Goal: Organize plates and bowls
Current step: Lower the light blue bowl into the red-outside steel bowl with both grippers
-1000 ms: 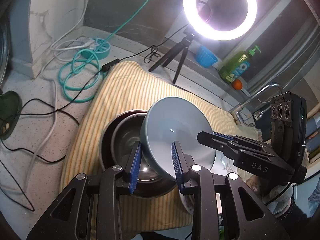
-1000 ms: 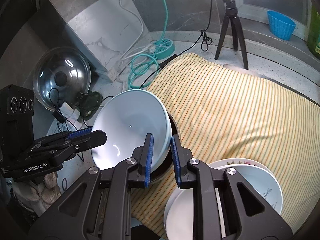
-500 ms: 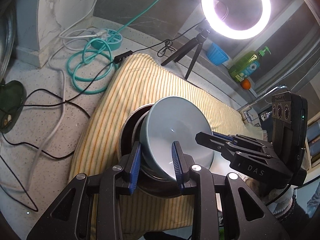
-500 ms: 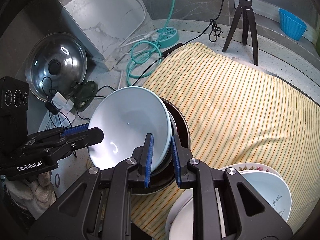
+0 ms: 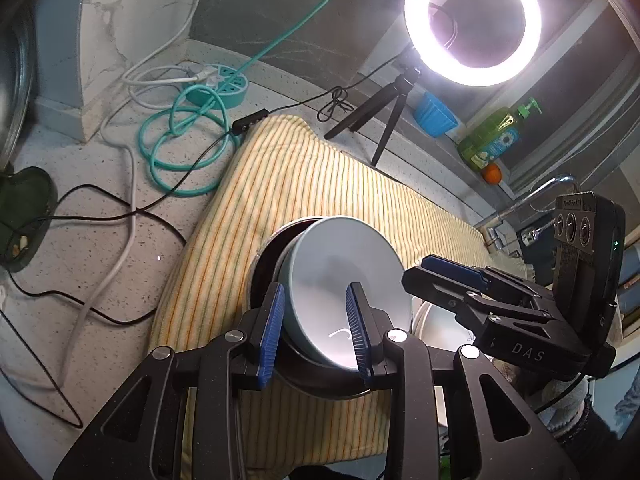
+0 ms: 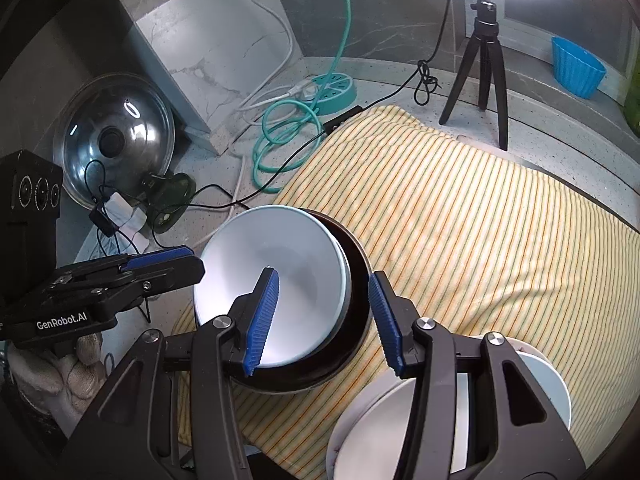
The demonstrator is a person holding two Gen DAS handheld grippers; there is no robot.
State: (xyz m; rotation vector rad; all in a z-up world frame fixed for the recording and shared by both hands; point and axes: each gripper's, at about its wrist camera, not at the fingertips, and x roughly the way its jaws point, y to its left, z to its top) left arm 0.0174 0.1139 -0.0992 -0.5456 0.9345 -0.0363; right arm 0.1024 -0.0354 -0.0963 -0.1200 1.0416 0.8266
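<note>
Pale blue bowl [image 6: 276,276] nested, tilted, in dark bowl [image 6: 356,280] on striped cloth [image 6: 480,220], centre of both frames; right gripper [image 6: 324,314] fingers just opening, spread astride both rims, touching neither; left gripper [image 5: 316,330] fingers opening slightly, straddling near rim, contact unclear; white plates [image 6: 548,380] lower right.
</note>
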